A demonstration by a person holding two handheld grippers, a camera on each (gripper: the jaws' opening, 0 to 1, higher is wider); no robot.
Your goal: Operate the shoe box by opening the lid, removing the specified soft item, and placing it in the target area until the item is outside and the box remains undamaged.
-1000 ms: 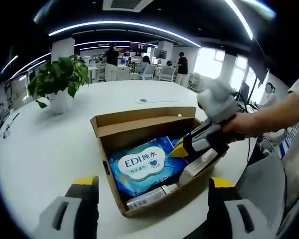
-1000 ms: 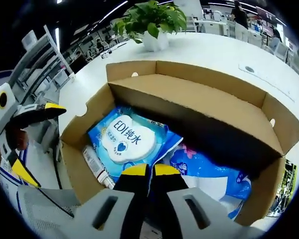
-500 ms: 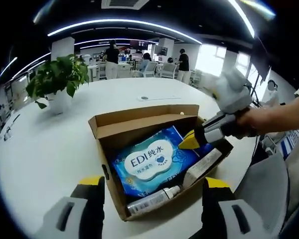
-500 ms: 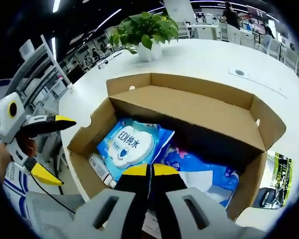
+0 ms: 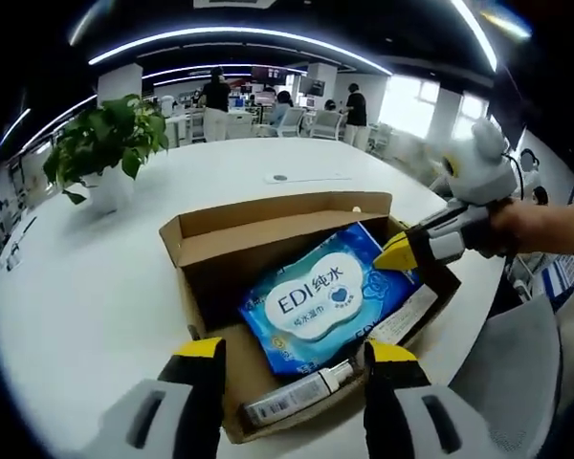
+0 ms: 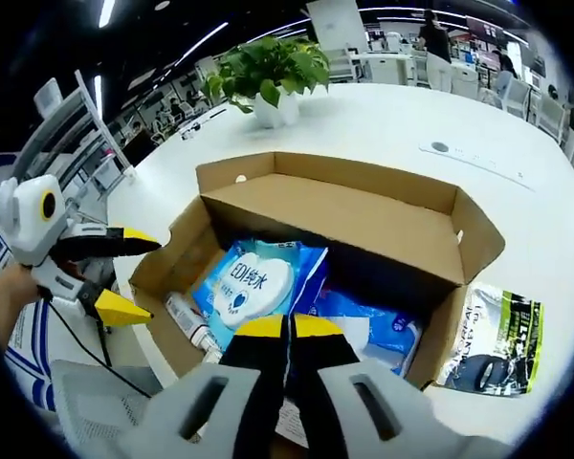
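An open cardboard shoe box [image 5: 231, 237] [image 6: 364, 215] stands on a white round table [image 5: 86, 277]. Inside lies a blue wet wipes pack [image 5: 318, 298] [image 6: 256, 280] with a white "EDI" label, its right end tilted up. My right gripper [image 5: 394, 256] comes in from the right with its yellow tips at that raised corner. In the right gripper view its jaws [image 6: 287, 330] are shut together at the pack's edge. A second blue pack [image 6: 368, 325] lies beside it. My left gripper [image 5: 295, 356] [image 6: 134, 277] stands open at the box's near wall, over a small bottle [image 5: 297, 392].
A potted plant [image 5: 105, 153] [image 6: 268, 72] stands on the table beyond the box. A flat black and green packet [image 6: 497, 339] lies on the table beside the box's right end. Several people and desks are far behind.
The wipes pack has risen and slid toward the right end of the box with my right gripper, which has pulled back. The left gripper has come closer to the box wall.
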